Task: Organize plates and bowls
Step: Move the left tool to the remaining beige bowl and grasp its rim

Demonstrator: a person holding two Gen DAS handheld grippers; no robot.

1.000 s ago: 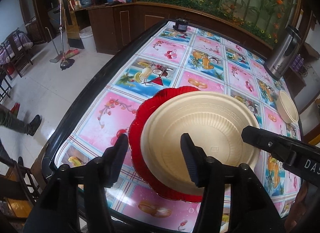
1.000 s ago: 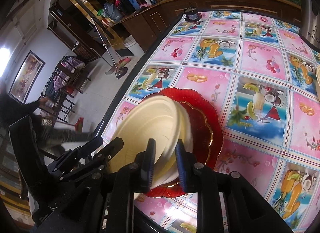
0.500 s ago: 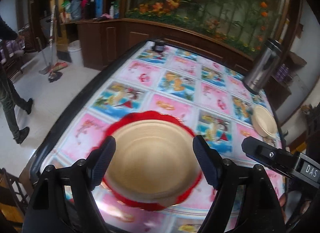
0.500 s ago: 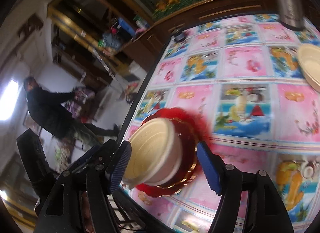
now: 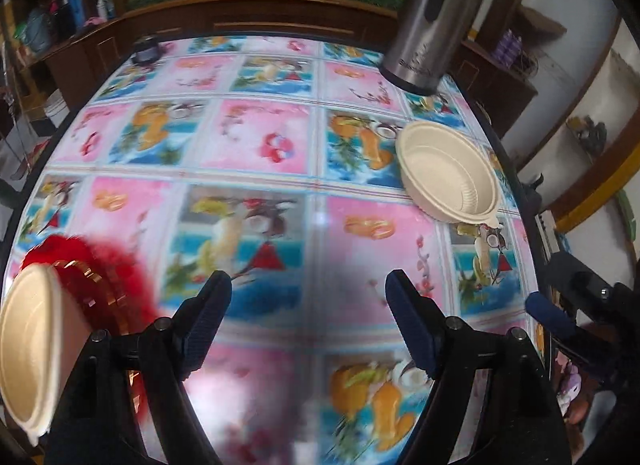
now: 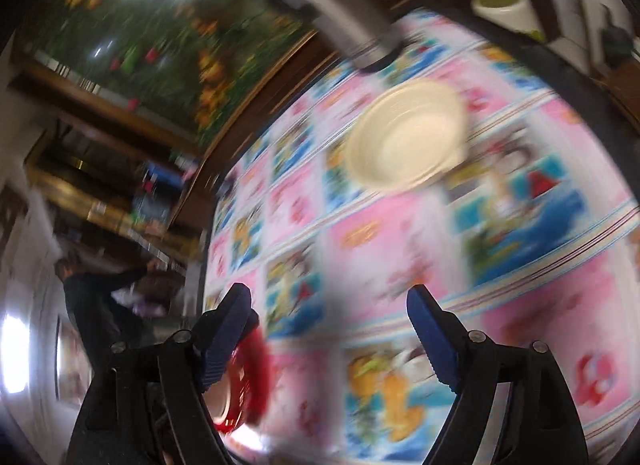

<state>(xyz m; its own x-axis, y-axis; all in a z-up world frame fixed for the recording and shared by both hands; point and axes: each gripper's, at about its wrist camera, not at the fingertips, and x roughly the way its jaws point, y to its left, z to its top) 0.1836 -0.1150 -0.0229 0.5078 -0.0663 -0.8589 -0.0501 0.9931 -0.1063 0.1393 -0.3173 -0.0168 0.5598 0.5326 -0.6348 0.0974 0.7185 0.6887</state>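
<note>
Left wrist view, stacked pair: a cream round disposable bowl (image 5: 28,349) sits on a red scalloped plastic plate with gold trim (image 5: 100,285) at the lower left edge of the frame, on the bench (image 5: 280,137) under its glossy pink-and-blue fruit-print cover.
Loose bowl: a second cream round disposable bowl (image 5: 450,171) stands alone at right of centre, near the bench's far right edge, well apart from the stack.
Right wrist view: heavily blurred; the loose bowl (image 6: 404,141) shows upper centre, the red plate (image 6: 246,381) at bottom left behind the left finger.
Left tool (image 5: 308,309): fingers spread wide, holding nothing.
Right tool (image 6: 328,329): fingers spread wide, holding nothing.
Surroundings: a tall brushed-steel thermos jug (image 5: 430,21) stands at the upper right, beyond the loose bowl.
Progress: one bowl appears stacked on the plate; the loose bowl probably remains to be gathered.
</note>
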